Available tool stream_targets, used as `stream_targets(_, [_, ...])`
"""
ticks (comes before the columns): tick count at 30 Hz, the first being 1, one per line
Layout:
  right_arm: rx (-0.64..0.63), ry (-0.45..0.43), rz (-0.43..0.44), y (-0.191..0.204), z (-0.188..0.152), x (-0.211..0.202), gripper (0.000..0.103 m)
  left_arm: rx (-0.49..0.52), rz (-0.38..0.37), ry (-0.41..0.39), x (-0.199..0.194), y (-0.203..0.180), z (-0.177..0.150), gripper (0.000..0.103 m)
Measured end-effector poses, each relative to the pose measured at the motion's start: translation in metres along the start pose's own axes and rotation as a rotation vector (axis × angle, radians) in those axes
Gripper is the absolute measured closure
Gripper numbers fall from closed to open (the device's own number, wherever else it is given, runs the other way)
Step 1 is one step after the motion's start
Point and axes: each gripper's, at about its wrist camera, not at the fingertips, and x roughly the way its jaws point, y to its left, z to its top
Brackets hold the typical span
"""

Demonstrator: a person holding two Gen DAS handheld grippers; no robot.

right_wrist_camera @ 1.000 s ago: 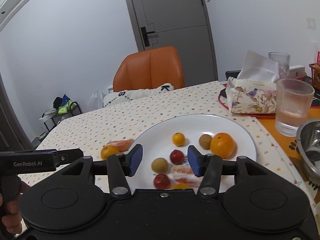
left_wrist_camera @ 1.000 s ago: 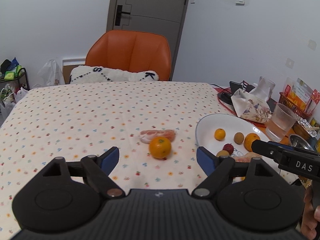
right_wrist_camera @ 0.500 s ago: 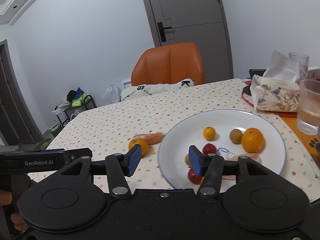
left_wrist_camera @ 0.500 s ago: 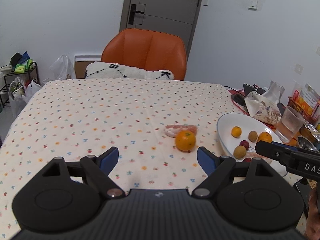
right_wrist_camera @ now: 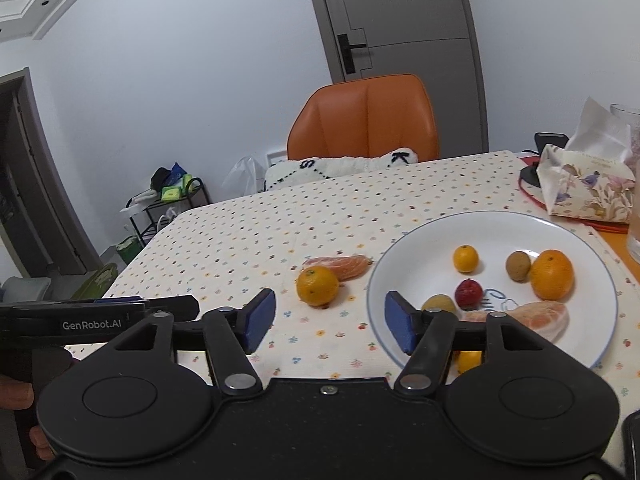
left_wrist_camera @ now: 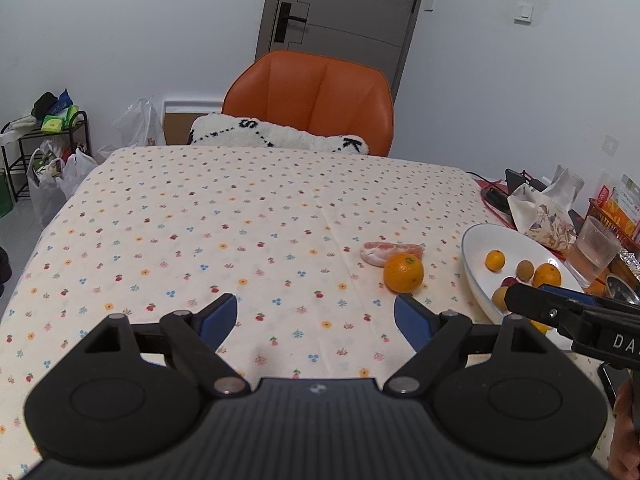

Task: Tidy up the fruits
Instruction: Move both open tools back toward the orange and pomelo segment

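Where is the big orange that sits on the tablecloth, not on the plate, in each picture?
Left wrist view: the orange lies right of centre, above the right finger.
Right wrist view: the orange lies near centre, left of the white plate.
Shared landmark: the peeled segment just behind it.

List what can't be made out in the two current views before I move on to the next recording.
- Small orange fruit at the plate's near rim, right wrist view: mostly hidden behind the right tool.
- Plate's near side, left wrist view: covered by the right tool's body.
- Glass, right wrist view: cut off by the edge.
- Snack packets, left wrist view: print too small.
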Motion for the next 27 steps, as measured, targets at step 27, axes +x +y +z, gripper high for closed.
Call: stream_targets(27, [0.034, 0.022, -0.009, -0.026, 0.023, 0.025, 0.0, 0.005, -0.072, 0.016, 0.049, -0.03, 0.016, 0.015])
